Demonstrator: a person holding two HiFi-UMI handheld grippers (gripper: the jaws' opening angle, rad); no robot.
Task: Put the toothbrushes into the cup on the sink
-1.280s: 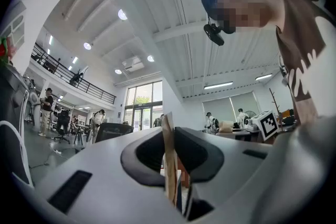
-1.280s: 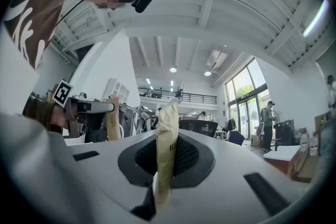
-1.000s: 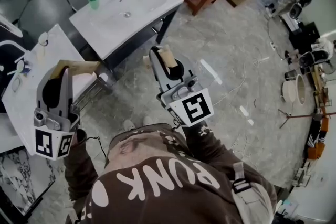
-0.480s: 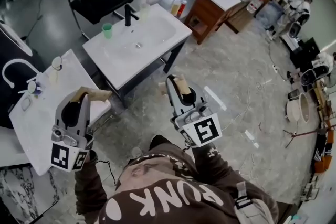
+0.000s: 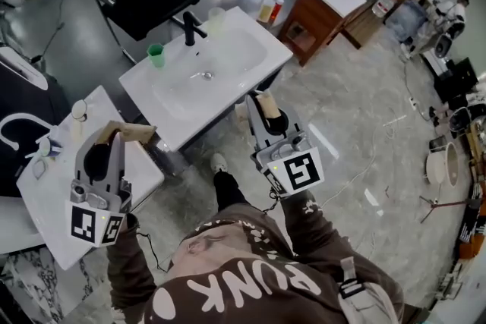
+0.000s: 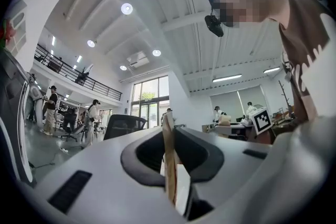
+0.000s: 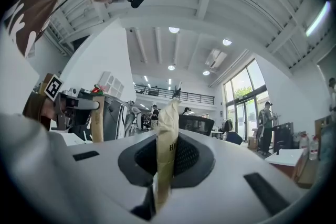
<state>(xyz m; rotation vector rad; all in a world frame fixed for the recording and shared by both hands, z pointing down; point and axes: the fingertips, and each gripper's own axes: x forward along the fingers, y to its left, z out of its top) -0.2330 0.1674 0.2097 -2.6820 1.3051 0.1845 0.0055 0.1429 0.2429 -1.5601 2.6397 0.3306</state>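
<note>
We step up to the sink

The sink (image 5: 228,61) and its green cup (image 5: 156,55) slide from the upper left toward mid-frame. Our right gripper (image 5: 263,99) and its paper packet (image 5: 269,107) now sit close against the sink's front rim. Below, our leg (image 5: 225,190) and shoe (image 5: 218,162) swing forward into view.

Left gripper (image 5: 112,135) sits low, out to the side, jaws clamped on a paper-wrapped toothbrush (image 6: 169,160); right gripper (image 5: 260,101) reaches forward, centred, clamped on a second wrapped toothbrush (image 7: 165,149)
</note>
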